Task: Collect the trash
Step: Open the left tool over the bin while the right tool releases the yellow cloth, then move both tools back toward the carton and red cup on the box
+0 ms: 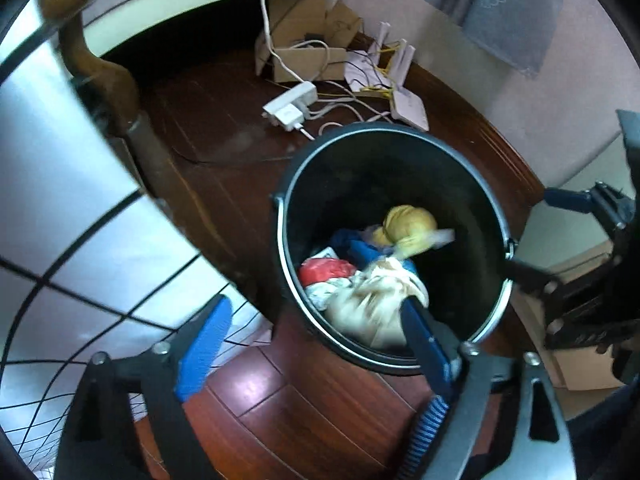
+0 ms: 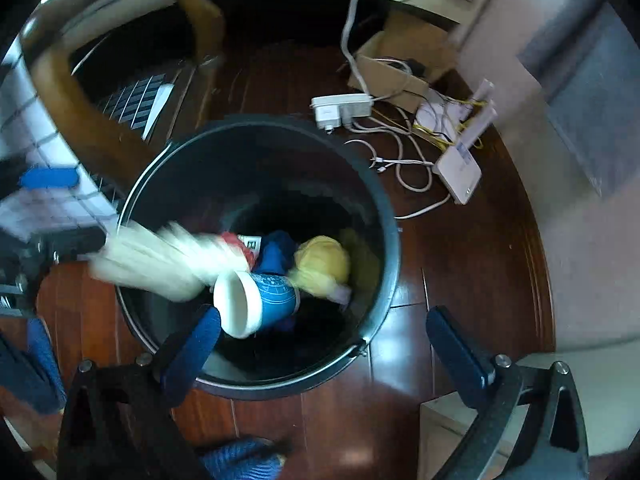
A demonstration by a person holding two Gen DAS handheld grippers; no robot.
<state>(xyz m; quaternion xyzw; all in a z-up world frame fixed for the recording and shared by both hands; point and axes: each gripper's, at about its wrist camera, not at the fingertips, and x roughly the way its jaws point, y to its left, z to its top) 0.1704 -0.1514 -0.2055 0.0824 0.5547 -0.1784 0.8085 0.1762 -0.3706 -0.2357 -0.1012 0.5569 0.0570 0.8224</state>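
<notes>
A black bin [image 2: 384,216] with a silvery rim is showing dark against the glossy reddish-brown wood floor [image 1: 256,392], and inside it a blue-and-white printed paper cup [image 2: 260,304], a yellow crumpled wad [image 2: 324,264], a red-and-white wrapper [image 1: 324,272] and a cream-coloured bag [image 1: 372,304] are standing out. Behind it a white power strip [image 1: 290,106], pale cables with yellow wires, a white router [image 2: 458,174] and a brown cardboard box [image 1: 308,62] are lying by a pinkish wall. A white cloth with a black grid pattern [image 1: 60,264] is hanging at the left, and the gripper fingers [image 1: 204,344] are showing blue pads on black frames.
</notes>
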